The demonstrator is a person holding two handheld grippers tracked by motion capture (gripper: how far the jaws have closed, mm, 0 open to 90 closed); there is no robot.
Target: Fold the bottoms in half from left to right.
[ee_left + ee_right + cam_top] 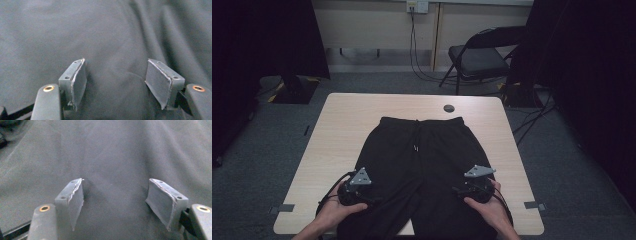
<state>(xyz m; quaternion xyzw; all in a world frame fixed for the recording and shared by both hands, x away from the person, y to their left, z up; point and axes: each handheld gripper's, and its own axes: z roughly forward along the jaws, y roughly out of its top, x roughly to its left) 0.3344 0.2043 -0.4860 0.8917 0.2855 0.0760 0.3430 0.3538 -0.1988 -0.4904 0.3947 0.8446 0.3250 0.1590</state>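
A pair of black cotton jogging trousers (422,165) lies flat on the pale wooden counter (347,125), waistband far side. The left tool (355,191) and right tool (476,186) hover over one leg each, jaws apart, nothing gripped, probably lining up for a fold.

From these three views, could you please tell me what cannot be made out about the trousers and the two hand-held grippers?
- Trouser leg ends: the black trousers run off the bottom edge of the high view.
- Jaws in the high view: the left hand-held gripper and right hand-held gripper hide theirs under grey plates and hands.
- Contact with the cloth: in both gripper views the open pads sit close over dark fabric; touching or hovering is unclear.
- Small round thing on the table: too small to identify.
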